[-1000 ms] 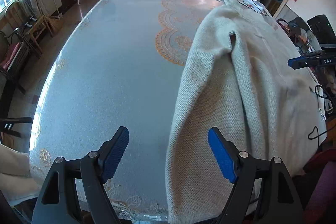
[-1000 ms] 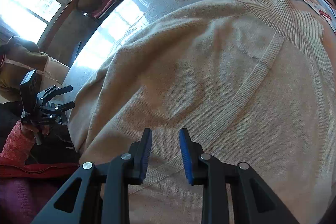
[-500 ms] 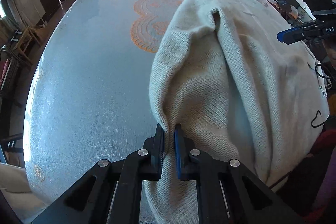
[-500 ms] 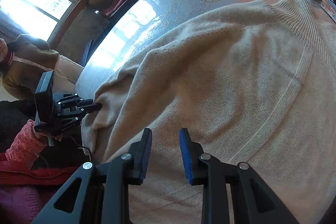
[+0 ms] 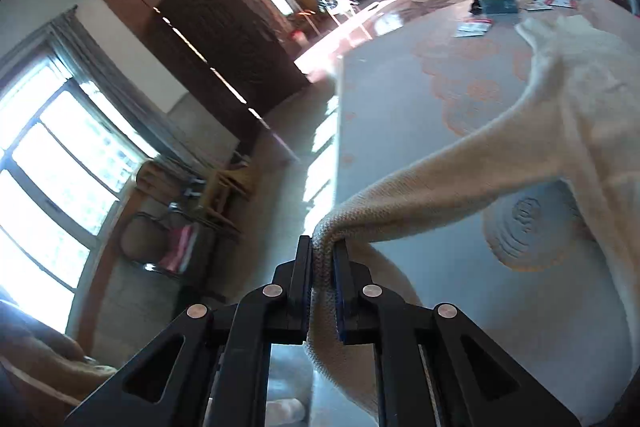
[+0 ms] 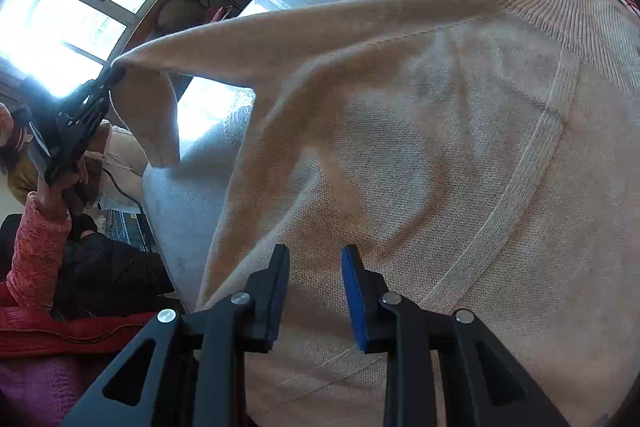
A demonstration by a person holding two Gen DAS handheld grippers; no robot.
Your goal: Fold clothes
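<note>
The left claw is clamped tight on the sleeve of a cream sweater, knit bunched between its blue pads, and holds it up off the surface, so the sleeve stretches ahead and to the right of that claw toward the body of the garment. The right claw hovers just above the sweater's chest, jaws partly apart with nothing between them (knit shows through the gap).

I judge the step in hand to be a sleeve fold. The next move likely calls for carrying the sleeve across onto the body lying under the right claw, keeping it taut and laying it flat before letting go.

The hem and the other sleeve are cut off beyond the right claw's view. The left wrist view is motion-blurred, and whether the cuff end hangs loose below that claw is hard to tell.
</note>
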